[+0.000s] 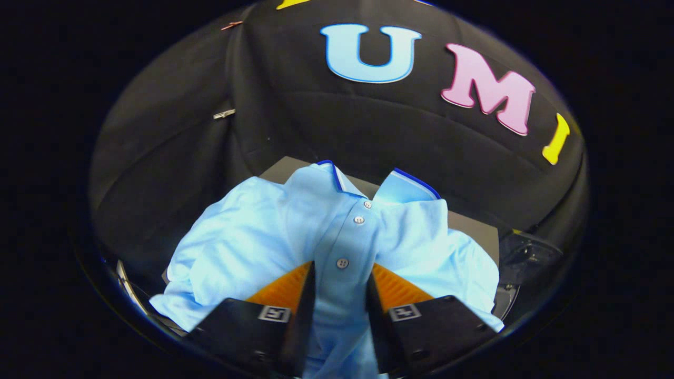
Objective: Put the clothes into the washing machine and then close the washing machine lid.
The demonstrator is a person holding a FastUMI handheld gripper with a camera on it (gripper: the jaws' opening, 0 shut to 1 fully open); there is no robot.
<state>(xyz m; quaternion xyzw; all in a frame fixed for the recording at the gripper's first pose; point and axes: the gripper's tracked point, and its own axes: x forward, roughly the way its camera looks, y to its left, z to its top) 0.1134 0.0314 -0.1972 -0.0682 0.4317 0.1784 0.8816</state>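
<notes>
Tool: two fingers of the tool (341, 279) reach forward from the near edge, clenched on the button placket of a light blue polo shirt (247, 247), with a strip of fabric pinched between them.
Shirt: it fills the near and middle ground, bunched and creased, collar (368, 181) with dark trim at the far end, three buttons (359, 219) running toward the fingers.
Shirt position: it spreads left and right of the fingers; whether it is lifted or resting on something I cannot tell.
Counter: a grey flat surface (474, 226) shows just beyond the shirt's collar and far right shoulder.
Washing machine: a dark curved rim (508, 300) at the near right, and a pale one at the near left, may belong to it; too little is visible to be sure.
Step in hand: judged as grasping the shirt to carry it to the drum.
Next move: likely keeping the grip firm, raising the loose cloth clear, and guiding all trailing sleeves inside before the lid is closed.
</notes>
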